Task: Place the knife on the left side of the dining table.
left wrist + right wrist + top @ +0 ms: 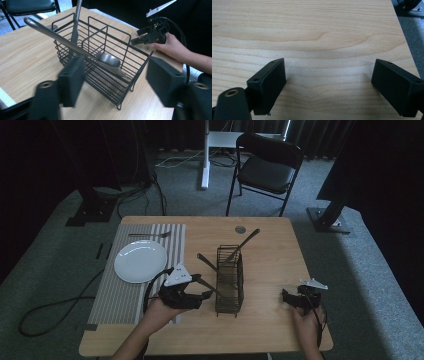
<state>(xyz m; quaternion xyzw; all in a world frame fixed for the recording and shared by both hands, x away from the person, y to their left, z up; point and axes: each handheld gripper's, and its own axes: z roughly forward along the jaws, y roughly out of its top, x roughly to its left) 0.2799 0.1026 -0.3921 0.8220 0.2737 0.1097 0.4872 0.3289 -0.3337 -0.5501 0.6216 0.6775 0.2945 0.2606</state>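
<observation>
A black wire basket [230, 280] stands upright near the table's middle. A metal spoon [205, 261] leans out over its left rim, and a second utensil [242, 245] sticks out toward the far right. My left gripper [205, 287] is just left of the basket and points at it. In the left gripper view the spoon [60, 37] lies beyond my left gripper [116, 61], bowl inside the basket [100, 75], and the pads do not touch it. My right gripper [286, 297] rests open near the front right, over bare wood in its own view [329, 62].
A white plate [140, 261] sits on a striped placemat [125, 295] at the left, with a fork [150, 235] behind it. A small round disc [240, 229] lies near the table's far edge. A folding chair [267, 167] stands beyond the table.
</observation>
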